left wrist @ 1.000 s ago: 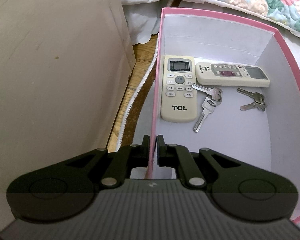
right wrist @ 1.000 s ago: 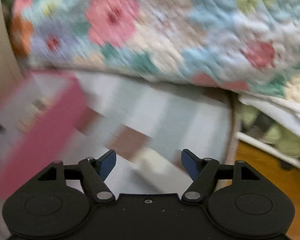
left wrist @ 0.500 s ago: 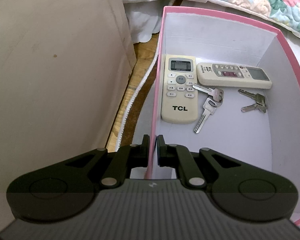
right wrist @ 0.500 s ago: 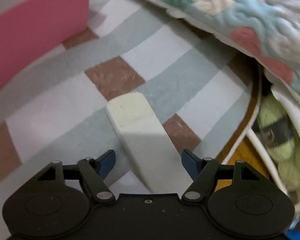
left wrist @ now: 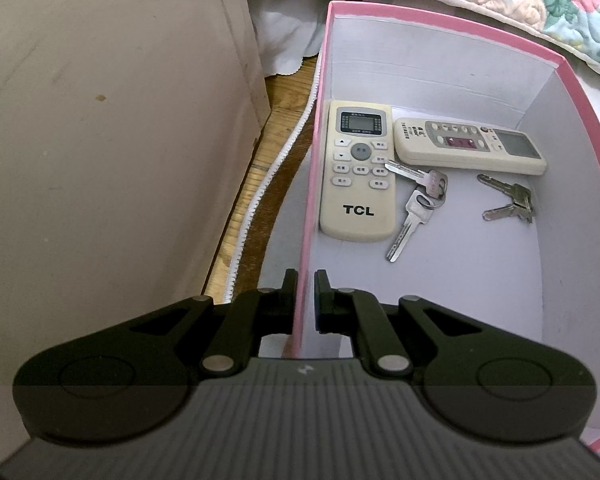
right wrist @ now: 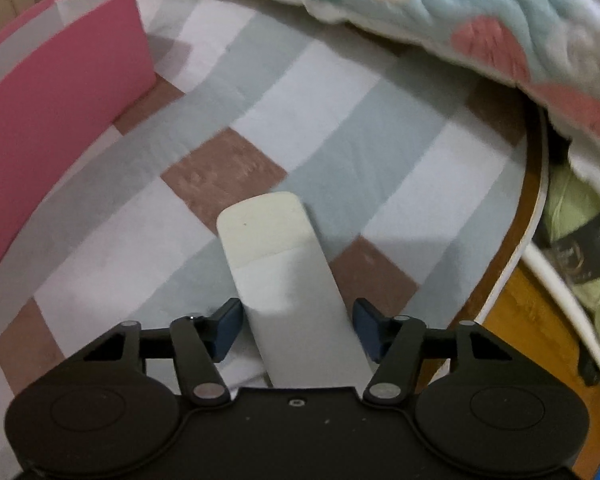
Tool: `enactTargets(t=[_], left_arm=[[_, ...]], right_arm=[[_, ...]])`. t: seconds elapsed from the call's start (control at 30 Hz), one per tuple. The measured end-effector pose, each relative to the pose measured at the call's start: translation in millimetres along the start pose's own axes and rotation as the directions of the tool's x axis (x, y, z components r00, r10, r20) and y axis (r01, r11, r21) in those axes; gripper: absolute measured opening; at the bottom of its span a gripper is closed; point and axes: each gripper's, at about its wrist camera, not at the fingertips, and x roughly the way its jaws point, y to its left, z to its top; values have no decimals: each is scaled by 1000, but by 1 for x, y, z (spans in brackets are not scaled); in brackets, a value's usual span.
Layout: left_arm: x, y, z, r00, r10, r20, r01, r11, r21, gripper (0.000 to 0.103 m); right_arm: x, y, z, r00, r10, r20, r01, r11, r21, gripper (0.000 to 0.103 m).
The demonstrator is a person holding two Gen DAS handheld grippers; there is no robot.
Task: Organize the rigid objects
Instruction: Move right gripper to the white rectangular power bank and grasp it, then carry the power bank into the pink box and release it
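My left gripper point(left wrist: 303, 300) is shut on the left wall of the pink box point(left wrist: 306, 240). Inside the box lie a cream TCL remote point(left wrist: 358, 172), a second cream remote point(left wrist: 470, 146) and two bunches of keys point(left wrist: 414, 208) point(left wrist: 510, 202). In the right wrist view a white remote point(right wrist: 288, 280) lies face down on the checked cloth point(right wrist: 340, 120). My right gripper point(right wrist: 296, 328) is open, its blue pads point(right wrist: 228, 322) on either side of the remote's near end, apart from it. The pink box point(right wrist: 56, 92) stands at the left.
A beige cabinet side point(left wrist: 100, 140) stands close to the box's left, with wooden floor point(left wrist: 256, 176) between. A floral quilt point(right wrist: 460, 12) hangs over the cloth's far edge. Green yarn point(right wrist: 580, 248) lies past the cloth's right edge.
My right gripper swung down from the quilt to the white remote and moved forward, so the remote now lies between its open fingers. The left gripper kept its hold on the box wall.
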Motion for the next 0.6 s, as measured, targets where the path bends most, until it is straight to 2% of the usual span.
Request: enactTargets(t=[0.2,0.4,0.6], left_arm=[[1,-1,0,1000,-5,-4,5,1000,-5,7],[1,1,0,1000,-13,-6,13,1000,-11,7],[0,2,-1,1000,-20,-6,20,1000,-18,7]], right_arm=[[-10,10,10,1000,0,21,0,1000,0,64],[-31,6,25,992,61,107,-72,992,107,60],[-58,26,34,980,81,184,-105,987,123,59]])
